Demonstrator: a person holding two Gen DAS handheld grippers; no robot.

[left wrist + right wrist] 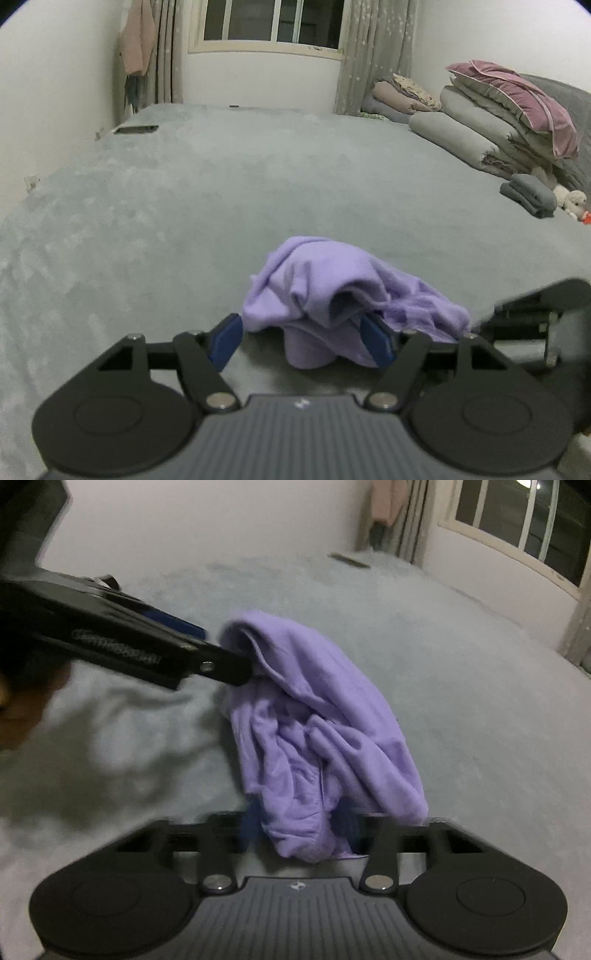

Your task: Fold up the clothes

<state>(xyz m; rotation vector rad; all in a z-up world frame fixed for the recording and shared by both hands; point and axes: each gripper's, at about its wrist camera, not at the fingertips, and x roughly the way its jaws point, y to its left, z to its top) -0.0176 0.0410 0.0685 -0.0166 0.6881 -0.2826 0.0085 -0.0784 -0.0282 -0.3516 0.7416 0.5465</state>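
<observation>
A crumpled lilac garment (332,295) lies bunched on the grey bed cover (221,192). My left gripper (306,339) is open, its blue fingers on either side of the garment's near edge, with cloth draped over the right finger (376,341). In the right wrist view the same garment (317,731) hangs in a heap. My right gripper (299,825) is open around the garment's lower fold, its blue fingers partly hidden by cloth. The left gripper's fingers (221,664) reach into the garment's upper left edge.
Folded grey and pink quilts and pillows (506,118) are stacked at the right. A small folded grey cloth (528,194) and a plush toy (570,203) lie beside them. A dark flat object (136,129) lies at the bed's far left. A window (273,22) is behind.
</observation>
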